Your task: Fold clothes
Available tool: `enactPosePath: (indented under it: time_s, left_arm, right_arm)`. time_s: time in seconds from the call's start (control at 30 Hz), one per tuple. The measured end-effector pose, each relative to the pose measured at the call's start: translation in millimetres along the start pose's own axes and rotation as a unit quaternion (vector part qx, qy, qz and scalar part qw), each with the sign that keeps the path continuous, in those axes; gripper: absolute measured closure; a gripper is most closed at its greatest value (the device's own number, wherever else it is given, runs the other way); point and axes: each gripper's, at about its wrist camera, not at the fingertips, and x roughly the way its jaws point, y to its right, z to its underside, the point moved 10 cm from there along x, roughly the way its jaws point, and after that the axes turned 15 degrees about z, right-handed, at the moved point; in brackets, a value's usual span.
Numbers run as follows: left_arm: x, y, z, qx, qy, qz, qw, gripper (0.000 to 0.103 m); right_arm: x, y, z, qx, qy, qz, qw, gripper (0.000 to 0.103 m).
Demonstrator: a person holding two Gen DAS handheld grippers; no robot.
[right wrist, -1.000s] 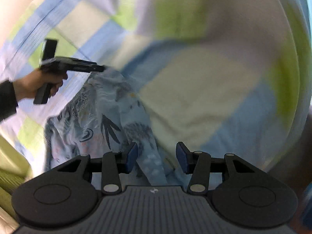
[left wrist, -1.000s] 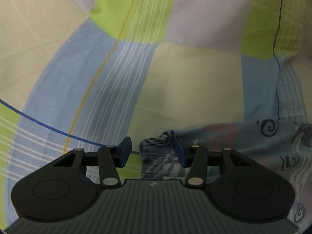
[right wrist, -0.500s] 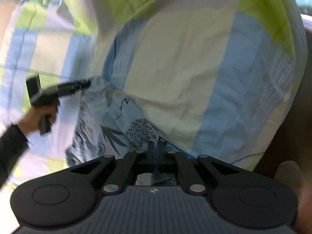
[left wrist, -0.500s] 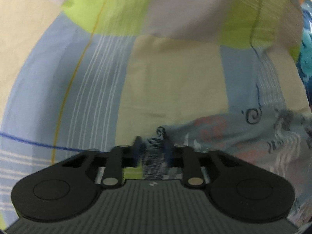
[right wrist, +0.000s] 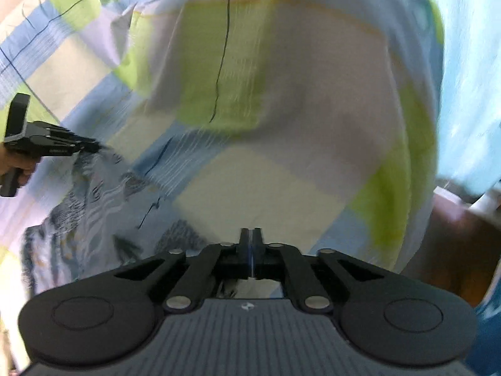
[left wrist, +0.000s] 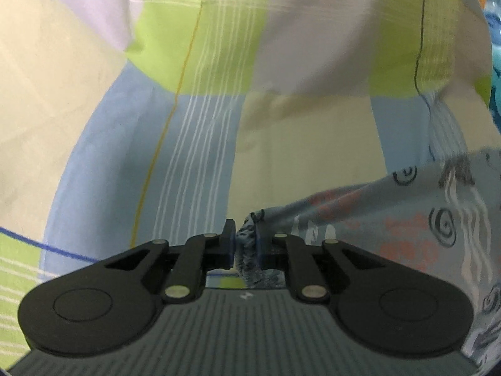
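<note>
A light blue garment (left wrist: 407, 235) printed with dark swirls and pink patches lies over a checked bedsheet (left wrist: 297, 141). My left gripper (left wrist: 245, 235) is shut on a bunched corner of it, and the cloth runs off taut to the right. In the right wrist view the same garment (right wrist: 94, 206) hangs stretched between both grippers. My right gripper (right wrist: 250, 241) is shut, with pale cloth showing under its pads; the pinched edge itself is mostly hidden. The left gripper (right wrist: 94, 148) appears there at far left, held by a hand (right wrist: 15, 169).
The bedsheet (right wrist: 281, 125), in green, blue, cream and lilac squares, bulges up behind the garment and fills both views. A brown piece of furniture (right wrist: 454, 250) stands at the right edge, with a light blue surface (right wrist: 469, 62) above it.
Both grippers went from open to shut on the garment. They have since lifted and pulled apart, so the cloth now hangs stretched between them.
</note>
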Motion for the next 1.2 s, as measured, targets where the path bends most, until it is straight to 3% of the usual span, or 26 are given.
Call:
enactPosePath:
  time_s: [0.03, 0.07, 0.2, 0.4, 0.5, 0.57, 0.6, 0.63, 0.7, 0.8, 0.93, 1.2]
  left_arm:
    - [-4, 0, 3, 0.004, -0.005, 0.0, 1.0, 0.093]
    - [-5, 0, 4, 0.001, -0.006, -0.001, 1.0, 0.093]
    - [-7, 1, 2, -0.011, -0.008, -0.006, 0.9999, 0.092]
    - [3, 4, 5, -0.008, -0.024, -0.007, 0.9997, 0.091]
    - [3, 3, 7, -0.014, -0.024, -0.009, 0.9996, 0.09]
    - [3, 2, 7, -0.017, -0.025, -0.01, 0.9995, 0.09]
    - [3, 2, 7, -0.019, -0.025, -0.01, 0.9995, 0.09]
    - [3, 2, 7, -0.022, -0.024, -0.01, 0.9994, 0.09]
    - [-3, -1, 4, -0.033, -0.009, -0.013, 0.9993, 0.091]
    - [-14, -8, -3, -0.05, 0.023, -0.018, 0.9983, 0.091]
    - [-6, -4, 2, -0.036, 0.006, -0.021, 0.9991, 0.091]
    - [-7, -6, 4, -0.057, 0.018, -0.042, 0.9973, 0.087]
  right_arm:
    - [3, 2, 4, 0.012, -0.011, -0.01, 1.0, 0.064]
    - [8, 3, 6, 0.034, -0.02, -0.022, 0.999, 0.06]
    - [24, 8, 9, 0.115, -0.063, -0.066, 0.989, 0.06]
    - [14, -8, 30, 0.121, -0.128, -0.116, 0.977, 0.06]
    - [9, -6, 33, 0.102, -0.123, -0.112, 0.981, 0.06]
    - [11, -1, 27, 0.122, -0.118, -0.119, 0.978, 0.06]
    - [13, 1, 24, 0.135, -0.115, -0.123, 0.976, 0.07]
    - [16, 0, 22, 0.135, -0.119, -0.128, 0.975, 0.093]
    - [22, -4, 20, 0.13, -0.13, -0.137, 0.973, 0.099]
    - [10, 4, 8, 0.096, -0.099, -0.1, 0.985, 0.101]
    - [-8, 21, -10, 0.043, -0.029, -0.023, 0.998, 0.103]
    - [-6, 30, 2, 0.018, -0.02, 0.024, 0.999, 0.102]
